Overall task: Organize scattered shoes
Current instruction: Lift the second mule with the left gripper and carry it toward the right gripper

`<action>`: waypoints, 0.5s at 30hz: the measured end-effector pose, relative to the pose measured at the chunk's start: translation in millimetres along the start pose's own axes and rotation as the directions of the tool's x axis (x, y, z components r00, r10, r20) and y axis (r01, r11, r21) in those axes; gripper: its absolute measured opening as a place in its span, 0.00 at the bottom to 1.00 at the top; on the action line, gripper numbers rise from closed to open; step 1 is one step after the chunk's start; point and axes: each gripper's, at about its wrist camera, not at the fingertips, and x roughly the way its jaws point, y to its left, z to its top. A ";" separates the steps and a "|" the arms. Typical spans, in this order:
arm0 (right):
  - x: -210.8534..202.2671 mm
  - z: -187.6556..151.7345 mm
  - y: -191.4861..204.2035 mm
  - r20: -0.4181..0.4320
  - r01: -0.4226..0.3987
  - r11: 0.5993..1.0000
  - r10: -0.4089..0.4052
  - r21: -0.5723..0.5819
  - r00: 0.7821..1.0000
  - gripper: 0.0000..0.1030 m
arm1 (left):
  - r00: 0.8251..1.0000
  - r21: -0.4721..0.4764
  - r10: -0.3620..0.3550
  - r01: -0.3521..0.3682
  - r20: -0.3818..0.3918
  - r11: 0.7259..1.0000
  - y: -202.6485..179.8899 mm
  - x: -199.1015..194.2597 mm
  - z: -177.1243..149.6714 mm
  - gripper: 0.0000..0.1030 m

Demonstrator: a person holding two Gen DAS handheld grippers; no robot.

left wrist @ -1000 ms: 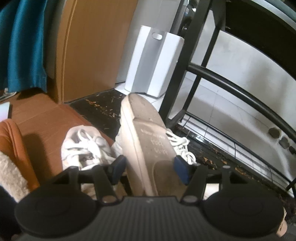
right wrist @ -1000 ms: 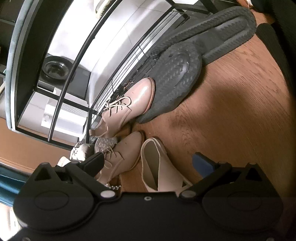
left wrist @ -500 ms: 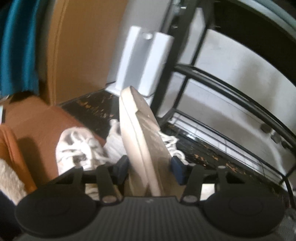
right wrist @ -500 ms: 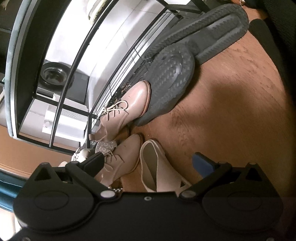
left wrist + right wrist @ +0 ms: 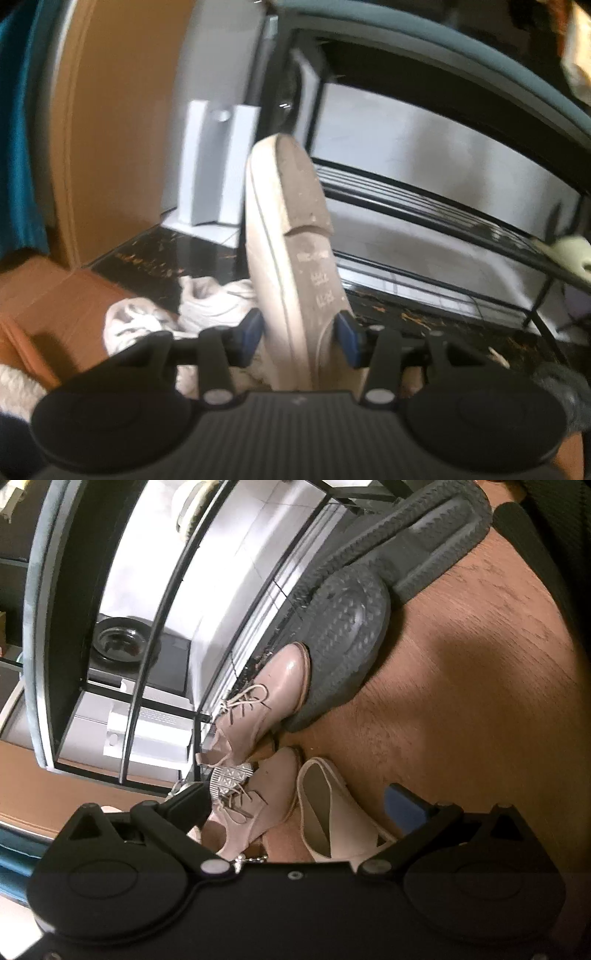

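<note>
Left wrist view. Nearest the camera, the left tool [image 5: 300, 334] has its blue pads narrowly set and still closing on the heel end of a beige sneaker [image 5: 291, 236], both pads pressed against its sides. The sneaker is gripped sole-up and tilted, its toe reaching toward 12 o'clock and its worn grey sole facing the camera. Behind it, at 9 o'clock of the pads, two white lace-up sneakers [image 5: 207, 306] lie on the floor where the wooden boards meet a dark speckled strip. Farther off, at 11 o'clock, a white folded stand [image 5: 216, 166] leans by a brown panel. From 1 to 3 o'clock runs the black wire shoe rack [image 5: 424, 206], its shelves crossing directly behind the raised toe; a pale shoe [image 5: 572, 254] sits at the rack's right end. The picture is blurred.

Right wrist view. The right tool [image 5: 299, 801] stands wide, gripping nothing; between its fingers, just below, lies a cream open-backed shoe [image 5: 328, 808] on the wooden floor [image 5: 461, 664]. Beside it at 9 o'clock is a pink lace-up shoe [image 5: 255, 805], and beyond that, at 11 o'clock, its mate [image 5: 258, 712], toe touching a large black boot [image 5: 343, 635] lying treaded sole toward the camera. A second black sole [image 5: 417, 528] lies past it at 1 o'clock. The rack's wire shelves border these shoes from 10 to 12 o'clock.
</note>
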 end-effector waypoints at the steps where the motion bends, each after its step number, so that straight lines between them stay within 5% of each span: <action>1: -1.1 0.7 0.2 0.004 -0.003 1.000 0.003 0.000 1.000 1.00 | 1.000 0.032 -0.012 0.012 -0.001 0.999 -5.3 -0.2 -2.3 0.42; 7: -7.9 6.2 -3.7 0.030 0.004 1.000 -0.004 0.014 1.000 1.00 | 0.999 0.235 -0.023 0.015 0.031 0.972 -39.1 2.6 -8.0 0.42; 15: -11.2 10.3 -4.2 0.045 0.011 1.000 -0.012 0.011 0.999 1.00 | 0.996 0.326 -0.007 -0.025 0.094 0.945 -73.4 -14.1 -7.0 0.37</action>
